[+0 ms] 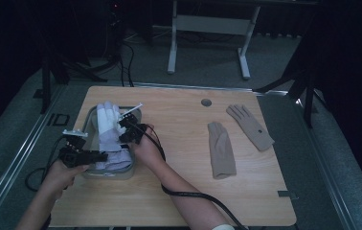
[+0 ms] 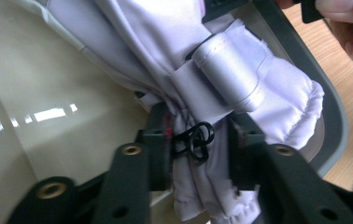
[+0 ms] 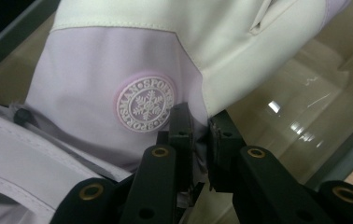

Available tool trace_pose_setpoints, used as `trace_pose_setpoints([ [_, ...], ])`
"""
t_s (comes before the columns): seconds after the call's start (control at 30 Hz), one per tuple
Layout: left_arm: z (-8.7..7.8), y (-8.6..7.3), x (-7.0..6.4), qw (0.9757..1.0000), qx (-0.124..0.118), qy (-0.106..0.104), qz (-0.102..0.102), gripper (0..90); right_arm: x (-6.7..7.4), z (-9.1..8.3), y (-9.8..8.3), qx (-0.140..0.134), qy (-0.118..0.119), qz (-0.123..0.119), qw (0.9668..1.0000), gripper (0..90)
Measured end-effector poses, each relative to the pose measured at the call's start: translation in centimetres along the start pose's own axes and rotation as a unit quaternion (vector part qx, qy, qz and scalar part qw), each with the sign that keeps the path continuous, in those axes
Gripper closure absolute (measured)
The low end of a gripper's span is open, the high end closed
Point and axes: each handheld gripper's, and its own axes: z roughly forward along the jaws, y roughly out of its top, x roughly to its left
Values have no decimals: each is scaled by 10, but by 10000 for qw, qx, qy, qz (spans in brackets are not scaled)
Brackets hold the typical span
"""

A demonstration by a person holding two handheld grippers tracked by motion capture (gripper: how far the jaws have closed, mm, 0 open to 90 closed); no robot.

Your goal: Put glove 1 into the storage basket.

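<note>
Two grippers are lowering a white ski glove into a grey bin at the table's left, seen from above. In the left gripper view, jaws are standing partly apart around the cuff. In the right gripper view, jaws are pinching glove fabric tightly. Next, probably, both are needing to release fully.

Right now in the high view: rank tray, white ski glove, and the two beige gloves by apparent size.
1. Tray, grey bin, widest footprint.
2. White ski glove, lying in the tray, its cuff partly hidden by the hand-held grippers.
3. Near beige glove and far beige glove: look alike, not ranked.
</note>
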Motion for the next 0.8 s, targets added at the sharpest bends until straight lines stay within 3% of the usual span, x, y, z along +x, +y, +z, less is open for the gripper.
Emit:
trace_pose_setpoints([
  [0.1,0,0,-4,9997,-77,207,50,484,-1,2,0,53,25,-8,10000,817],
  [0.17,-4,-1,-4,9995,-263,154,-12,437,-3,4,0,125,51,-44,9999,818],
  [0.2,-5,-1,-3,9994,-338,115,-28,435,-3,5,0,155,13,-42,9999,818],
  [0.27,-6,-1,-4,9989,-381,286,-51,445,-3,10,-1,245,-24,-113,9996,815],
  [0.47,-4,1,-6,9976,-470,509,-85,497,-3,11,-1,237,-44,-163,9996,785],
  [0.67,-10,2,-12,9946,-787,668,-93,515,-3,7,0,80,68,-333,9994,564],
  [0.73,-12,2,-16,9946,-866,573,-66,516,-2,3,1,-35,46,-455,9989,450],
  [0.8,-13,3,-21,9941,-896,605,16,516,-2,-1,2,-227,9,-577,9981,388],
])
